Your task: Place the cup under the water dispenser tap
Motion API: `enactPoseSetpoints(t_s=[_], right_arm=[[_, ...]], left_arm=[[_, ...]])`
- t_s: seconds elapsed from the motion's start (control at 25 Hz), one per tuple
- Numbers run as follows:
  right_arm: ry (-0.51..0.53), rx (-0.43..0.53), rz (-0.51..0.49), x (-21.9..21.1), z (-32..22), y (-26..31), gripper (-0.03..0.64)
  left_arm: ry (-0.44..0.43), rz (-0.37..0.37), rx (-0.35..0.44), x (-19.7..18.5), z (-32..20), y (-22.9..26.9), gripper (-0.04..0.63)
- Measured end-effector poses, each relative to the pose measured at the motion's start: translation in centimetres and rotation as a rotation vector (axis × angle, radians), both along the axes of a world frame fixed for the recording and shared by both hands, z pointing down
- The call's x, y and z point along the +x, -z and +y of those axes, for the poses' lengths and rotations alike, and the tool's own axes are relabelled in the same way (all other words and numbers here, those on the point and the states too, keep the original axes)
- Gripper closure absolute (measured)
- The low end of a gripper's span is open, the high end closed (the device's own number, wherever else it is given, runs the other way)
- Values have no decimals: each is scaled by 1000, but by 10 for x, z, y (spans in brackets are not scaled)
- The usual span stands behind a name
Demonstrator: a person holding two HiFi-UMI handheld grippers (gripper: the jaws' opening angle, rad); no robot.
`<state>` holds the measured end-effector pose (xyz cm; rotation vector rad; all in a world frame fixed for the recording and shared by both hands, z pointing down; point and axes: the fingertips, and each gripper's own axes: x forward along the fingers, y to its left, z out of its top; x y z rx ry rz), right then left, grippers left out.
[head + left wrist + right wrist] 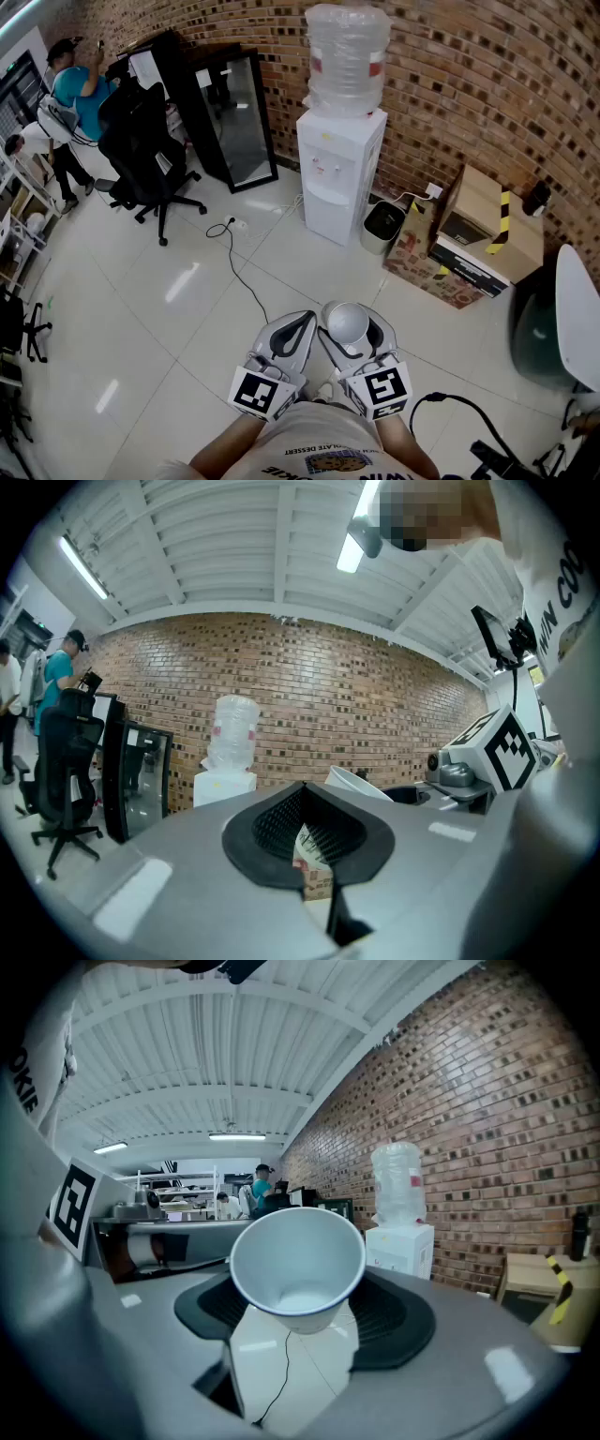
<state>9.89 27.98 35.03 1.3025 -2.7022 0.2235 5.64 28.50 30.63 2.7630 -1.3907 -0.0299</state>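
Right gripper (349,315) pinches cup (348,324) upright for carrying; left gripper (304,319) pressed together, unneeded; water dispenser (339,173) stands well apart ahead.

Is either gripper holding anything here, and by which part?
The right gripper holds the white cup by its lower side wall, one jaw on each side. The left gripper has its jaws together, nothing between them.

Left tool (305,792) jaws together (nothing held), water dispenser (223,785) ahead
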Motion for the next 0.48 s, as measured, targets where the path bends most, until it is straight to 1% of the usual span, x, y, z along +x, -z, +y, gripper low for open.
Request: enactPoseSetpoints(t_s=[0.48], right_arm=[[12, 2, 0, 7, -7, -8, 285]], left_arm=[[15, -9, -6, 3, -11, -9, 604]])
